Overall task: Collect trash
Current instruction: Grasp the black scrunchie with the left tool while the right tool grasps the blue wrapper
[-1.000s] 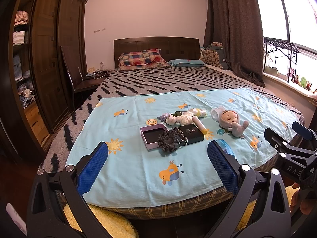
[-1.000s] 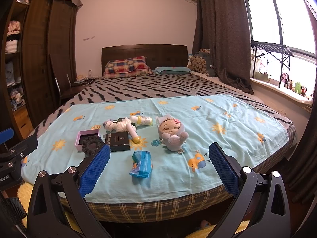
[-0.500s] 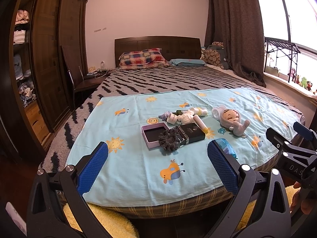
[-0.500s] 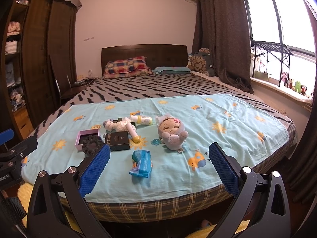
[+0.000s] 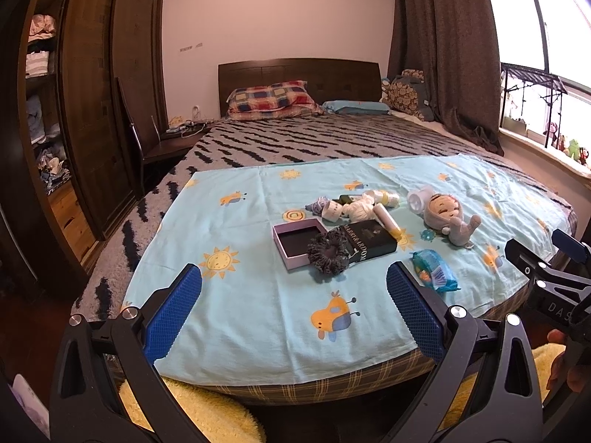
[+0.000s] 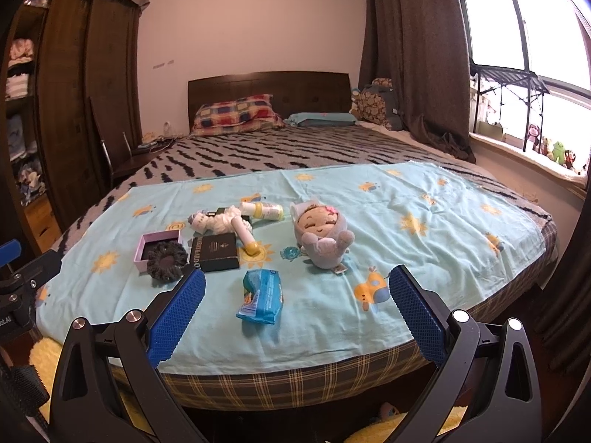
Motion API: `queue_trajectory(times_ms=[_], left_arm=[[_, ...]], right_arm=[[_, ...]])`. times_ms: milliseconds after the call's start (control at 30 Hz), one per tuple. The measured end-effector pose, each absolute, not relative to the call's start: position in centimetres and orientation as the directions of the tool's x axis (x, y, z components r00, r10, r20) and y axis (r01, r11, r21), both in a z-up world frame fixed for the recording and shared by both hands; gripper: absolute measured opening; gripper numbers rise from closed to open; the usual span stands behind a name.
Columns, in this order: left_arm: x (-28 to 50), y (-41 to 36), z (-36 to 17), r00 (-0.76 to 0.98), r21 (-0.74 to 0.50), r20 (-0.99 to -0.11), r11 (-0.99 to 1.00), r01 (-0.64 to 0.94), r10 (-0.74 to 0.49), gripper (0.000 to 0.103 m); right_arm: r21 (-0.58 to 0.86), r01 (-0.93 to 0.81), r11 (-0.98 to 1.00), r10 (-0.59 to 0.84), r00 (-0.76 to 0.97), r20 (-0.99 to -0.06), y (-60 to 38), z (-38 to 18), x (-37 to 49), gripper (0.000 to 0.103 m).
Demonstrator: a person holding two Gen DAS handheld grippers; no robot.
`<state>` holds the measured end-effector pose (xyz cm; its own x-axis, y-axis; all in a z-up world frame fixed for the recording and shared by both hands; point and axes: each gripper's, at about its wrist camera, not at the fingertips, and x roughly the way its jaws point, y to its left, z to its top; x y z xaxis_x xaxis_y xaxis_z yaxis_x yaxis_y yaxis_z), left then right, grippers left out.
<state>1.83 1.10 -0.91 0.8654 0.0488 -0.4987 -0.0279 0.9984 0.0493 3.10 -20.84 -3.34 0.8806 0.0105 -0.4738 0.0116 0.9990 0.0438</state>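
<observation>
A crumpled blue wrapper (image 6: 261,294) lies on the light blue sheet (image 6: 424,258) near the bed's foot edge; it also shows in the left wrist view (image 5: 434,270). Behind it lie a black box (image 6: 216,251), a dark scrunchie (image 6: 166,259) against a pink open box (image 6: 147,245), a white tube (image 6: 243,234), a small bottle (image 6: 264,211) and a plush doll (image 6: 323,236). My right gripper (image 6: 297,313) is open, just short of the wrapper. My left gripper (image 5: 293,312) is open and empty above the sheet's front edge.
The bed (image 5: 314,140) has a striped blanket and pillows (image 5: 271,101) at the headboard. A dark wardrobe (image 5: 85,110) and a chair (image 5: 147,147) stand on the left. Curtain (image 6: 417,66) and window sill with toys (image 6: 546,151) are on the right. A yellow rug (image 5: 199,413) lies below.
Both grippers have moved slightly forward toward the bed, so the objects appear a little nearer. Both stay open.
</observation>
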Motion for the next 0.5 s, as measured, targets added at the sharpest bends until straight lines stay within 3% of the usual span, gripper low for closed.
queue_trajectory(times_ms=[200,500], left_arm=[[4.8,2.2,-3.6,0.825,0.028,-0.564,1.0,-0.002,0.018,0.095],[8.3,2.3,-7.2,0.774,0.048,-0.633,0.999,0.01,0.022,0.095]], right_arm=[[0.138,-0.014,0.99,0.085,0.847,-0.525,-21.7,-6.0,5.8,0.1],[0.057,-0.05,0.997,0.074,0.798,-0.598,-19.5,-9.4,8.9,0.1]])
